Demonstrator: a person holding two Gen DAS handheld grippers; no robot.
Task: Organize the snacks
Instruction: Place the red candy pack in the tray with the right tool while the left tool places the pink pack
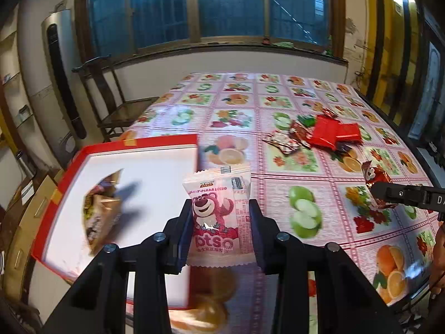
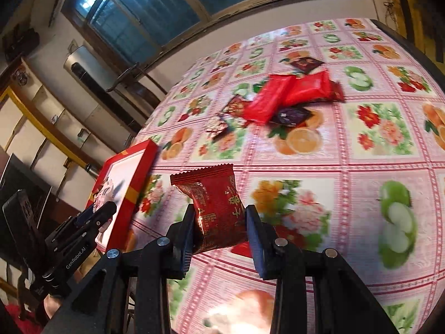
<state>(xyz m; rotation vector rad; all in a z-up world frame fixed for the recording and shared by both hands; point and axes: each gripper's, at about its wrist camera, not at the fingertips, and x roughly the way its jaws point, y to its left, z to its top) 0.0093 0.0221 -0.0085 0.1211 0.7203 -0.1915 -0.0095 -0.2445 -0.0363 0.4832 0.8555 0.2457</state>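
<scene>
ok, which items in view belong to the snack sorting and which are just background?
Job:
- pink bear packet in left gripper
- dark red packet in right gripper
- red box, packets already inside
- loose snack pile on tablecloth

Background:
- wooden chair
- window
- tall appliance

A table (image 1: pixel 278 178) in fruit-print cloth bears a red-rimmed box (image 1: pixel 116 150) and scattered snack packets (image 1: pixel 328 133).
</scene>
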